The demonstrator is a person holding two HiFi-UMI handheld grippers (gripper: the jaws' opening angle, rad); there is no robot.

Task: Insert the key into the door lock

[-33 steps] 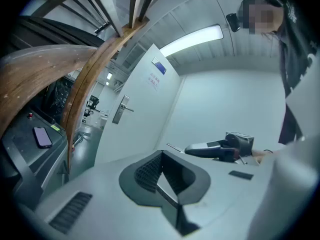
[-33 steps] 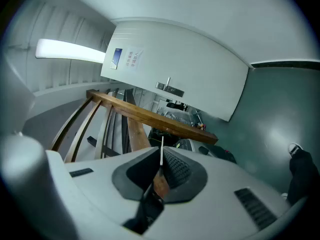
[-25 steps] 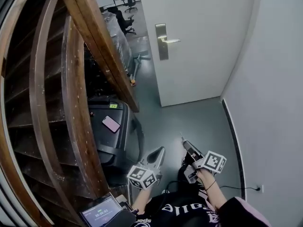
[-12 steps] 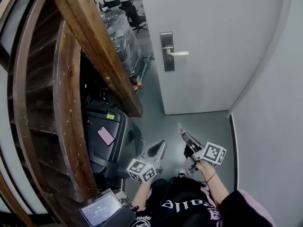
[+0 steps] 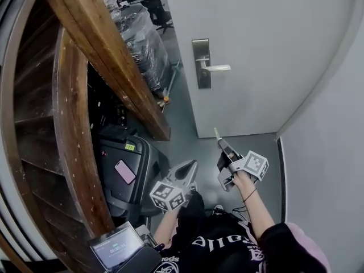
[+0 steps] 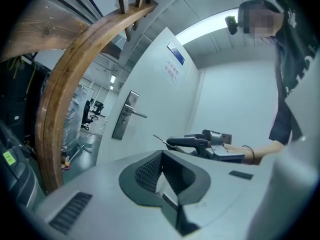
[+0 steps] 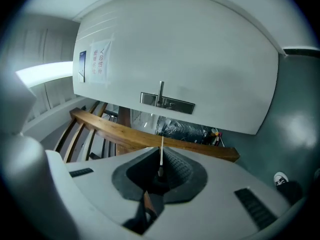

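Note:
The white door [image 5: 256, 44] stands ahead, with a metal lock plate [image 5: 201, 63] and lever handle [image 5: 216, 67] near its left edge. My right gripper [image 5: 220, 143] is shut on a thin key [image 5: 216, 132] that points up towards the door, still well short of the lock. In the right gripper view the key [image 7: 161, 156] sticks out between the jaws below the lock plate [image 7: 166, 102]. Lower and to the left, my left gripper [image 5: 190, 168] is shut with nothing in it. The left gripper view shows its closed jaws [image 6: 161, 156] and the lock plate [image 6: 125, 115] far off.
A curved wooden stair rail [image 5: 102, 56] and its steps fill the left side. Below it stands a black case [image 5: 128, 175] with a pink phone [image 5: 125, 171] on top. A grey wall [image 5: 335, 124] closes the right side. A small screen [image 5: 116, 246] sits by my body.
My right gripper has risen with the key and moved nearer the door. The left gripper has also come up a little. The door and lock plate look closer than before.

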